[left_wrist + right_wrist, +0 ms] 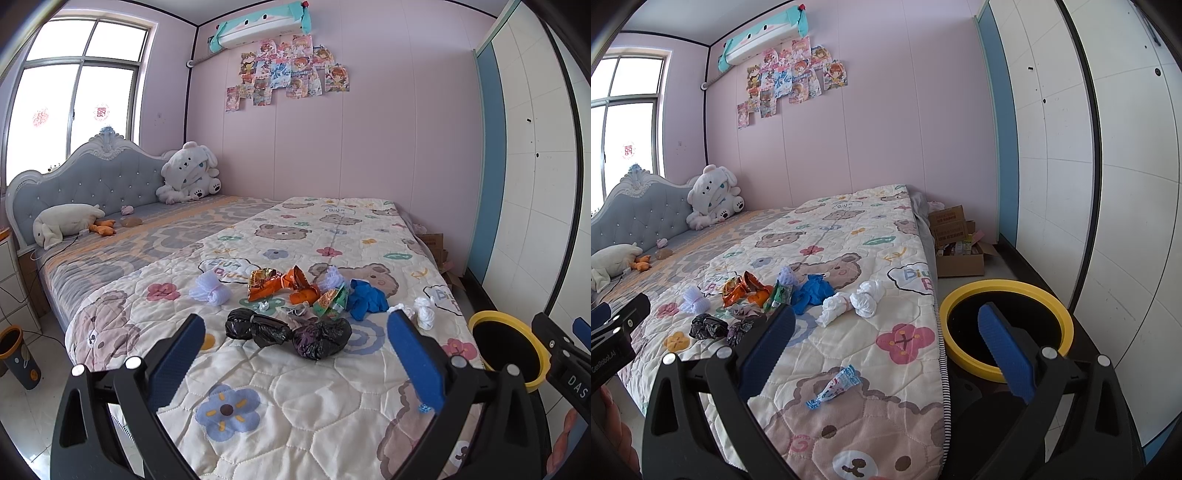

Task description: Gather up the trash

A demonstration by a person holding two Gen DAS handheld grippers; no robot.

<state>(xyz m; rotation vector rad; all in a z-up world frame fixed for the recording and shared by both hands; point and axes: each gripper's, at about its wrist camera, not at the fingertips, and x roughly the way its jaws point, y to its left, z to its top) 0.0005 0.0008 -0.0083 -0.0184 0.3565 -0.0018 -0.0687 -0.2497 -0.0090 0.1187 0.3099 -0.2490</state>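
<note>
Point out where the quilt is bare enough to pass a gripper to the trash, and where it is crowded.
Free: the quilt between the near edge and the black bags, and the strip between the white wads and the blue candy wrapper. Crowded: the cluster of orange wrappers, blue glove and bags mid-quilt. The yellow-rimmed bin stands beside the bed.

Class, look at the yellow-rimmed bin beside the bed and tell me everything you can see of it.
The bin is round, with a broad, smooth yellow rim that looks like plastic and a black inside where no contents show. It stands upright and open-topped on the floor, close against the foot corner of the bed; whether they touch is unclear. In the right wrist view, the right claw has one finger over its mouth. The left wrist view shows it partly hidden behind the claws.
</note>
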